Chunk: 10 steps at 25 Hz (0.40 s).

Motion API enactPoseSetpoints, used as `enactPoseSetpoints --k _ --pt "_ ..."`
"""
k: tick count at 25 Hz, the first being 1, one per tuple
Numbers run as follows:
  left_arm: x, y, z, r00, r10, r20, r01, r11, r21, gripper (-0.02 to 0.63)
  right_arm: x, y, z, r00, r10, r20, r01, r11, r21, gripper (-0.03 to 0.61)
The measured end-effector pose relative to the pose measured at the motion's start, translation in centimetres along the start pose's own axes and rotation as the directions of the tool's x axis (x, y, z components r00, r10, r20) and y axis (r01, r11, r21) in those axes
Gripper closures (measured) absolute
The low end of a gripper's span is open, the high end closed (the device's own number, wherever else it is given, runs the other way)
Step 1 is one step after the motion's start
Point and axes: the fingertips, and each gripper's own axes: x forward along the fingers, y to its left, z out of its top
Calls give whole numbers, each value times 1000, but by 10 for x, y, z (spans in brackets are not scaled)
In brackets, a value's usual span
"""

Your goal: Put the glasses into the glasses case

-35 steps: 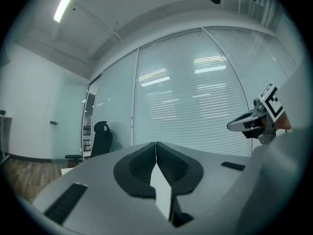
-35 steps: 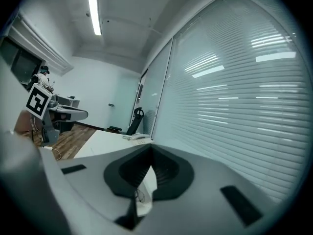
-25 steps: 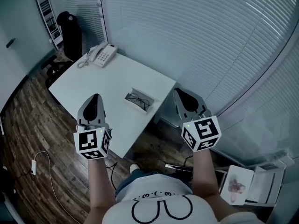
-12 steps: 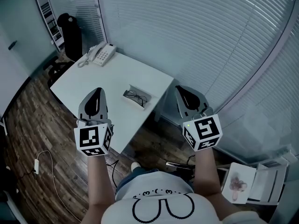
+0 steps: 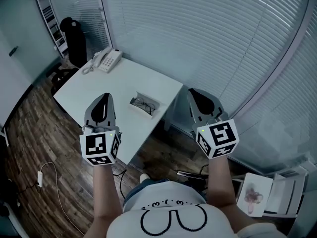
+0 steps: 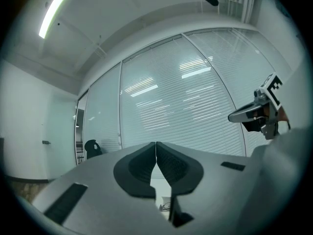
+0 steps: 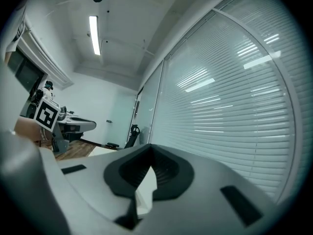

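Dark-framed glasses (image 5: 144, 103) lie inside an open, shallow case (image 5: 134, 105) near the right edge of the white table (image 5: 99, 86). My left gripper (image 5: 105, 97) hovers over the table's near side, left of the case, shut with nothing in it. Its own view shows the jaws closed tip to tip (image 6: 156, 146), with the glasses (image 6: 167, 207) small in the gap below. My right gripper (image 5: 194, 92) hangs beyond the table's right edge, over the floor. It is shut and empty (image 7: 150, 149). Both point level toward the blinds.
A white telephone (image 5: 107, 59) sits on the table's far corner. A black chair (image 5: 75, 39) and shelves (image 5: 47, 14) stand at the far left. Window blinds (image 5: 213, 38) run behind the table. A cable (image 5: 49, 182) lies on the wooden floor; papers (image 5: 255, 197) at lower right.
Both grippers have drifted a little forward and upward, still shut. The glasses and case lie where they were.
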Motion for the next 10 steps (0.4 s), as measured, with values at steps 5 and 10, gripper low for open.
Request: enactPoseSetpoints --k 5,10 --pt "3 1 1 1000 -5 6 5 1000 -1 595 5 0 8 1000 1 21 -1 1000 -1 568" --pt "7 -3 11 1000 -15 12 15 1000 -2 595 5 -5 17 1000 -9 18 9 1000 -27 568"
